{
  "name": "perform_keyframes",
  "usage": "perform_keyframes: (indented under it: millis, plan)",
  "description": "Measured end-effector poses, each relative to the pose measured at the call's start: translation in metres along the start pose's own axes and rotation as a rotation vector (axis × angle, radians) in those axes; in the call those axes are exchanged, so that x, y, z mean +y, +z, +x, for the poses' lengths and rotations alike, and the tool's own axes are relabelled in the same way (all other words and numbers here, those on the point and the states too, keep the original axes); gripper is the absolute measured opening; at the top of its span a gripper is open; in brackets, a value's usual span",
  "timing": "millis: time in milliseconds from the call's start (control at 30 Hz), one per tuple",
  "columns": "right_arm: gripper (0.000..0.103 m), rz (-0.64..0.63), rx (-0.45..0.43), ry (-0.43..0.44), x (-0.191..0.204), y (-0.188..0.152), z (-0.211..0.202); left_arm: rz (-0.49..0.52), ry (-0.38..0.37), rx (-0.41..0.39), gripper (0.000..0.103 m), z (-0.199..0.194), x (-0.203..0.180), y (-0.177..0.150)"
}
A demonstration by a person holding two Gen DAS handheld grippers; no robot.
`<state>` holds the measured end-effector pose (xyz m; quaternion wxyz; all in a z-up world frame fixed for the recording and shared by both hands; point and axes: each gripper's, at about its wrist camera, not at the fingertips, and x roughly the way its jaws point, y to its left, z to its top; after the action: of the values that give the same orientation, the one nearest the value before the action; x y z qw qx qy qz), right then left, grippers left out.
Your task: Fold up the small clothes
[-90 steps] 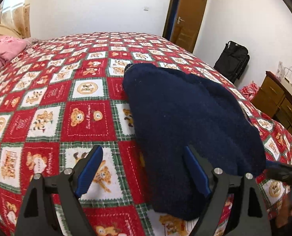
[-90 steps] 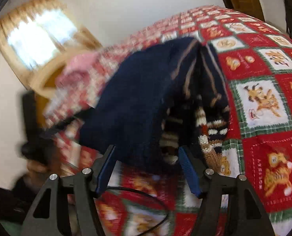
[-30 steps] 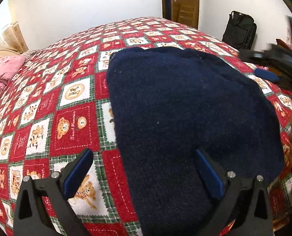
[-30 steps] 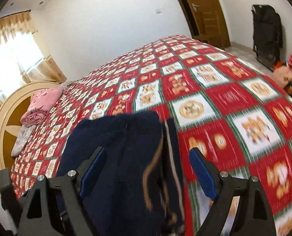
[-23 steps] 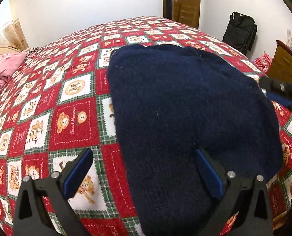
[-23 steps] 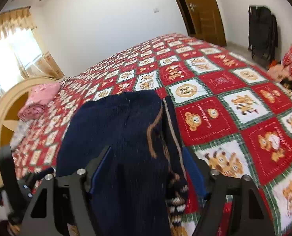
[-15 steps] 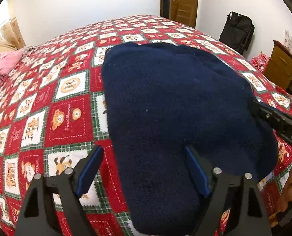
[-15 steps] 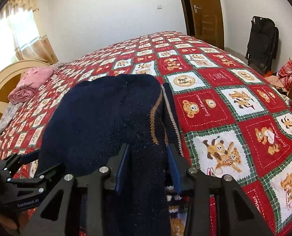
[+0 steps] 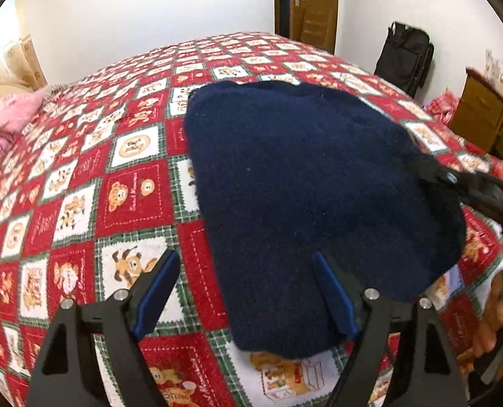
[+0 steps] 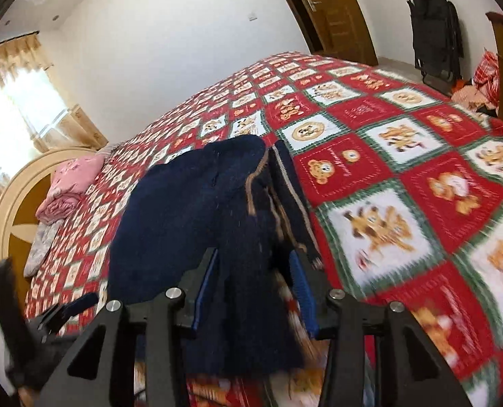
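A dark navy knit garment (image 9: 302, 183) lies folded on the red patchwork bedspread (image 9: 129, 196). My left gripper (image 9: 248, 291) is open and empty, its right finger over the garment's near edge and its left finger over the bedspread. My right gripper (image 10: 254, 281) is shut on a fold of the navy garment (image 10: 197, 203) at its edge with tan stripes, and lifts that fold off the bed. The right gripper also shows at the garment's right edge in the left wrist view (image 9: 471, 190).
Pink folded clothes (image 10: 71, 183) lie by the wooden headboard (image 10: 10, 200). A black bag (image 9: 404, 57) leans on the far wall beside a wooden door (image 9: 305, 3). A wooden dresser (image 9: 482, 118) stands to the right of the bed.
My right gripper closed on the striped edge of the navy garment and began lifting it. My left gripper narrowed a little but stays open over the near edge.
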<state>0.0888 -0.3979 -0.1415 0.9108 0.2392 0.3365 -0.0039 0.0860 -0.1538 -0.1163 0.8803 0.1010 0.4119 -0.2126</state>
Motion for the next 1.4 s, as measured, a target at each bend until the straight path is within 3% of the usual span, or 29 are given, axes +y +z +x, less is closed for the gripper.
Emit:
perform_keyframes:
  millis: [100,167,233,367,567,767,933,1033,1167,1400]
  plan:
    - [0.046,0.007,0.014,-0.034,-0.007,-0.010,-0.020,-0.065,-0.044,0.024,0.084,0.003,0.011,-0.004]
    - [0.062,0.018,0.023,-0.079,-0.013,-0.014,-0.028,-0.094,-0.072,0.040,0.084,0.005,0.015,-0.007]
    - [0.070,0.046,0.015,-0.086,-0.021,-0.015,-0.034,-0.121,-0.100,0.030,0.084,0.003,0.020,-0.007]
    - [0.070,0.196,0.001,0.060,-0.043,-0.003,-0.028,-0.182,-0.135,-0.009,0.084,-0.001,0.029,0.000]
    - [0.070,0.159,0.028,0.119,-0.029,0.033,0.001,-0.196,-0.141,-0.007,0.086,0.007,0.035,0.021]
    - [0.070,0.128,0.076,0.095,-0.021,0.066,0.053,-0.190,-0.125,-0.008,0.088,0.028,0.035,0.056]
    - [0.070,0.088,0.130,0.065,-0.021,0.055,0.093,-0.217,-0.154,0.076,0.088,0.063,0.028,0.065]
    - [0.079,0.087,0.105,0.059,-0.026,0.051,0.091,-0.247,-0.169,0.084,0.091,0.069,0.028,0.062]
    - [0.079,0.153,0.117,0.120,-0.040,0.052,0.094,-0.254,-0.194,0.101,0.092,0.074,0.030,0.061]
    - [0.079,0.100,0.138,0.138,-0.029,0.053,0.100,-0.243,-0.192,0.112,0.093,0.077,0.025,0.064]
